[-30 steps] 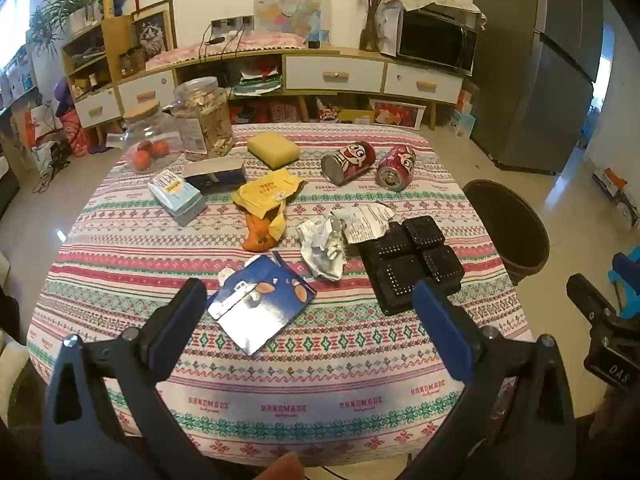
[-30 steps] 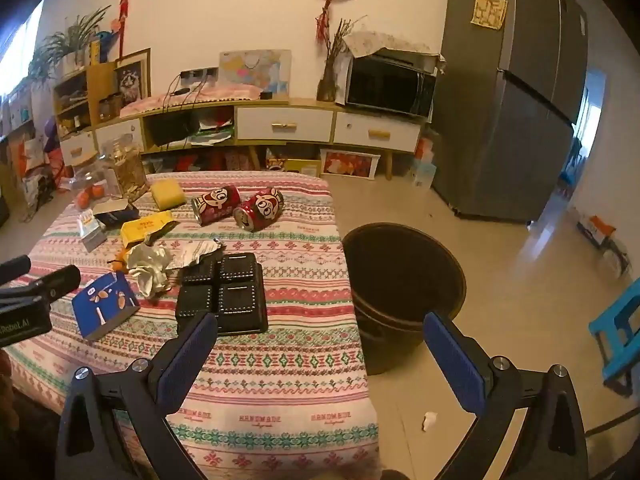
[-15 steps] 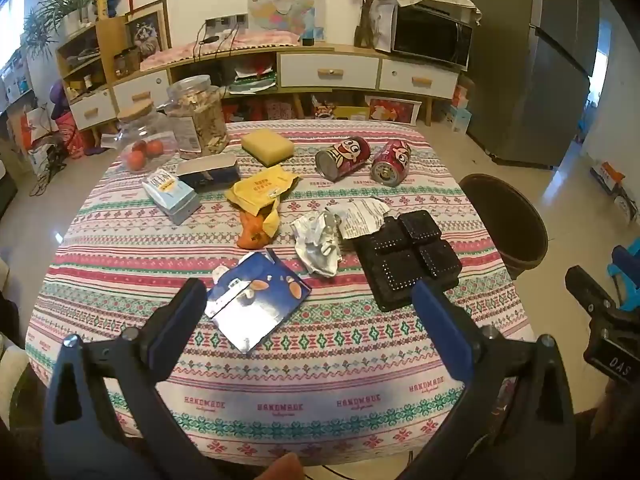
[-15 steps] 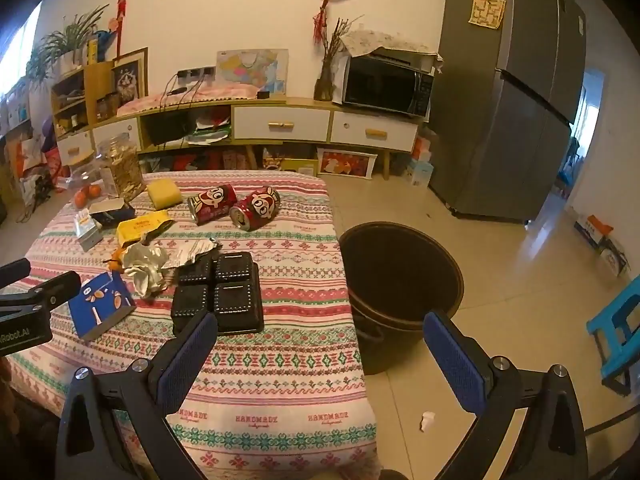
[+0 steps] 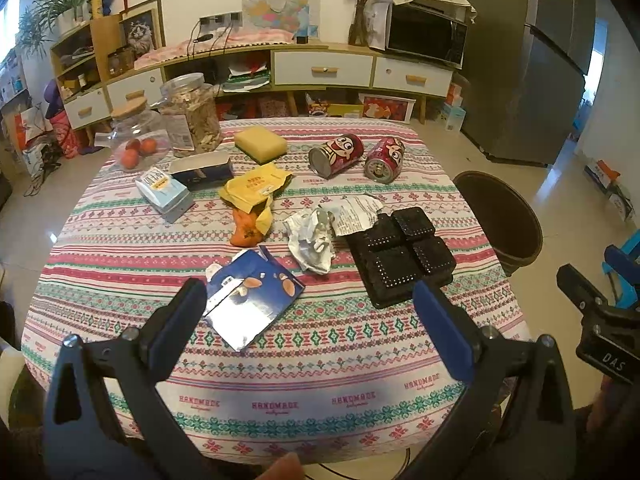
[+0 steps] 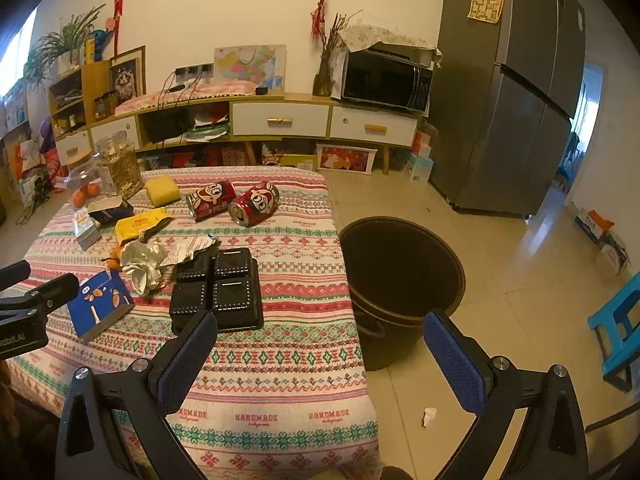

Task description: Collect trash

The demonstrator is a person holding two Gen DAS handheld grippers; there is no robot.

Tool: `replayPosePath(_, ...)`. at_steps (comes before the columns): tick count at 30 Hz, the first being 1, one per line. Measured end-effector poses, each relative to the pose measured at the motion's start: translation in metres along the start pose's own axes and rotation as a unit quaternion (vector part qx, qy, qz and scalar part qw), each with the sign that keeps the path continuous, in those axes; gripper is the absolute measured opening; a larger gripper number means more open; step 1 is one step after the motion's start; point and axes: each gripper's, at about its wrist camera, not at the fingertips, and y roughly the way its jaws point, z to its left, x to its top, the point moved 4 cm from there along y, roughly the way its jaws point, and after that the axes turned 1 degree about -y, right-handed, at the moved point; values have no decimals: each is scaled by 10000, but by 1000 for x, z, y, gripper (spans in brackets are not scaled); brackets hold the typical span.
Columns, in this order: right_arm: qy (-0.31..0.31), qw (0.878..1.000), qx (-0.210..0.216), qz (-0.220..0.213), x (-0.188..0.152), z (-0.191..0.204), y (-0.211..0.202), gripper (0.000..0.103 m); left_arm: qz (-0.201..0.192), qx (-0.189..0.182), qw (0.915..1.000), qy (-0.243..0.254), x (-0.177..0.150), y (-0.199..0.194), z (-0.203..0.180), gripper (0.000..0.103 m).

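Observation:
Trash lies on the patterned tablecloth [image 5: 280, 364]: a flattened blue carton [image 5: 250, 300], crumpled silver wrapper [image 5: 310, 240], black plastic tray [image 5: 400, 256], yellow wrapper [image 5: 256, 188] over orange peel [image 5: 244, 232], and two red cans [image 5: 336, 154] on their sides. A dark bin [image 6: 400, 280] stands on the floor to the table's right. My left gripper [image 5: 308, 320] is open and empty above the table's near edge, in front of the carton and tray. My right gripper [image 6: 320, 356] is open and empty, between the tray [image 6: 218, 290] and the bin.
At the table's far side stand a yellow sponge [image 5: 260, 144], two jars [image 5: 192, 116], a light blue box [image 5: 164, 192] and a dark box [image 5: 200, 168]. A cabinet with a microwave [image 6: 386, 80], a fridge [image 6: 508, 100] and a blue stool [image 6: 618, 332] surround the table.
Both grippers drifted slightly; the left view edged a little closer to the table. Both stay open and empty. Nothing on the table moved.

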Motion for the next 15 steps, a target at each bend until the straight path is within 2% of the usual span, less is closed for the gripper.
replayPosePath(15, 30, 10000, -3, 11, 1, -1, 1, 103, 28, -31, 10000, 11, 0, 0, -2, 102)
